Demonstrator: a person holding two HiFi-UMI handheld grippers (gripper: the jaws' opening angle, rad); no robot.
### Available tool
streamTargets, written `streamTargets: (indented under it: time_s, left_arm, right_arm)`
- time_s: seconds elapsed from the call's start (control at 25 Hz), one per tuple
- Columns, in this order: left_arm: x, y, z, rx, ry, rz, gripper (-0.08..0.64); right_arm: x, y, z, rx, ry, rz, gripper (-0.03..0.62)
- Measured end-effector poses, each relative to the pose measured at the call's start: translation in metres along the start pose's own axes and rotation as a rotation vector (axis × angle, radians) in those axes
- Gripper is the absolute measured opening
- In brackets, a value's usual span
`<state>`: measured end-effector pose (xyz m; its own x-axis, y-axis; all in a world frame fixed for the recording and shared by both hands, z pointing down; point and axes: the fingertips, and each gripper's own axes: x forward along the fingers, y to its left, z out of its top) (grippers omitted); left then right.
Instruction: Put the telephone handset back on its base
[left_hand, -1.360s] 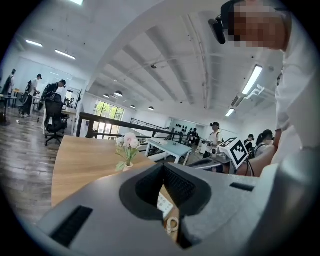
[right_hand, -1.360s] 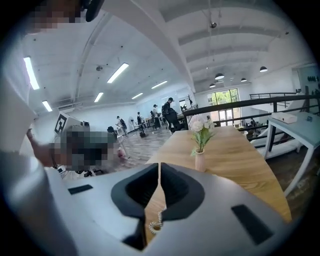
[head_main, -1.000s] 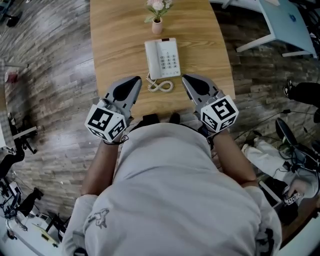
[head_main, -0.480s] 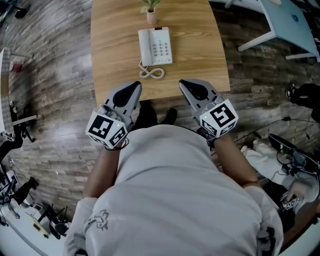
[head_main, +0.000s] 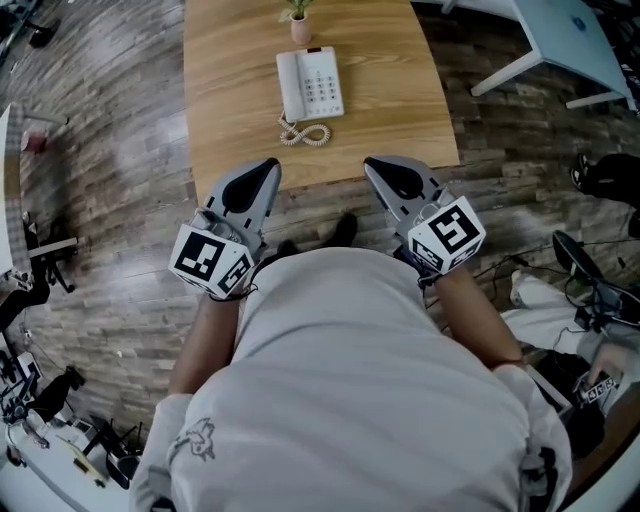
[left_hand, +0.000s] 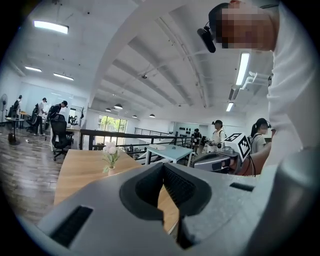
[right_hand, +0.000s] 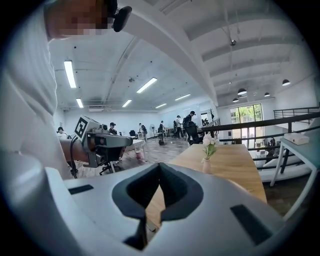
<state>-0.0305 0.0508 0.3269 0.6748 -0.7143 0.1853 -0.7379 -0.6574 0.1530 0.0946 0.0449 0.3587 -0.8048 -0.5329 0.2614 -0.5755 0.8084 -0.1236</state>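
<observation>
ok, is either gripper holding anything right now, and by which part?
Nothing is held. The left gripper and right gripper both have their jaws together with nothing between them, clear of the telephone on the table.

One telephone (head_main: 310, 84), one vase (head_main: 300, 30), two hand-held grippers (head_main: 266, 168) (head_main: 377, 166)

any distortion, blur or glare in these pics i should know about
Head view: sharp and evenly lit, telephone and wooden table clear. Left gripper view: strong fisheye with dark round border, ceiling light blown out, left tool fills the bottom. Right gripper view: same fisheye, right tool looms large, flower vase crisp.
</observation>
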Motion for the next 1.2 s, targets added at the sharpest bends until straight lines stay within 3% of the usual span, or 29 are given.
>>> streamTargets:
  time_s: [0.28,0.92,1.2]
  left_arm:
    - [-0.041,0.008,0.006,0.042,-0.01,-0.034,0.008]
    - [-0.177,0.012,-0.013,0.04,-0.049,-0.12,0.006]
    - [-0.201,0.02,-0.019,0.041,-0.06,-0.145,0.006]
  right_arm:
    - [0.006,0.037,0.002,-0.017,-0.003,-0.049,0.005]
    - [0.012,0.177,0.002,-0.016,-0.039,-0.131,0.005]
    - [0.014,0.198,0.0,0.005,-0.055,-0.177,0.005]
